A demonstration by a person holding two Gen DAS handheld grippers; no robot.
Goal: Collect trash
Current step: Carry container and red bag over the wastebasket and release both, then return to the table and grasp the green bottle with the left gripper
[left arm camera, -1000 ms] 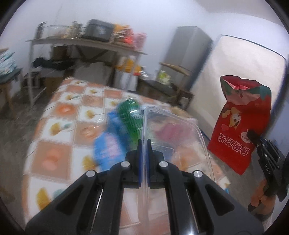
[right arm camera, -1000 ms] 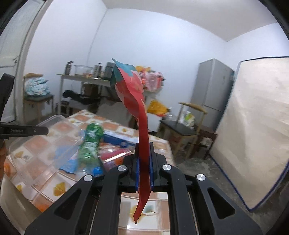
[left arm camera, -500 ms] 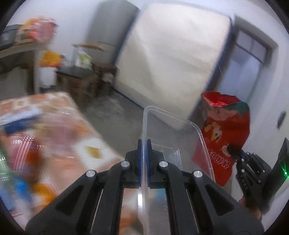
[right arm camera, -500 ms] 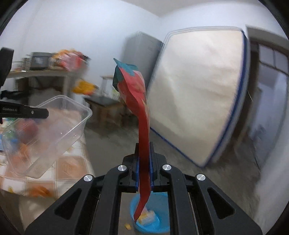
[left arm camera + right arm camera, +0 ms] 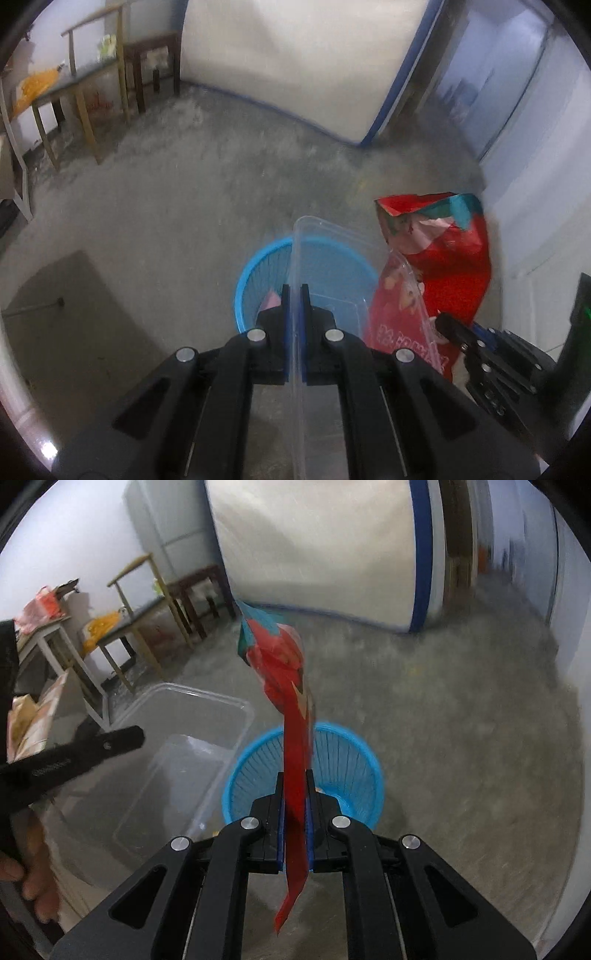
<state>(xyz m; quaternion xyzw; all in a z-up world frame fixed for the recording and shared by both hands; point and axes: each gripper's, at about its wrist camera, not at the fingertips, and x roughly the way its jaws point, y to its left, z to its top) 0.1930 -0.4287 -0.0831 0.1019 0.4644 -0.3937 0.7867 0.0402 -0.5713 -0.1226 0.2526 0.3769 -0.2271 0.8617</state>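
My left gripper (image 5: 294, 295) is shut on the rim of a clear plastic container (image 5: 332, 251) and holds it above a blue waste basket (image 5: 258, 269) on the floor. My right gripper (image 5: 295, 786) is shut on a red snack bag (image 5: 284, 672), upright over the same basket (image 5: 343, 753). In the left wrist view the bag (image 5: 450, 258) hangs to the right of the container, with the right gripper (image 5: 448, 330) below it. In the right wrist view the container (image 5: 184, 760) and the left gripper (image 5: 142, 734) are at the left. Some trash lies in the basket.
A white mattress (image 5: 295, 55) with blue trim leans on the far wall. Wooden tables and stools (image 5: 92, 81) stand at the left. A grey fridge (image 5: 166, 528) is behind them. The floor is grey concrete (image 5: 184, 177). A doorway (image 5: 498, 546) is at the right.
Both grippers have swung away from the patterned table and tilted down toward the floor. The blue basket now sits directly under the container and the bag.
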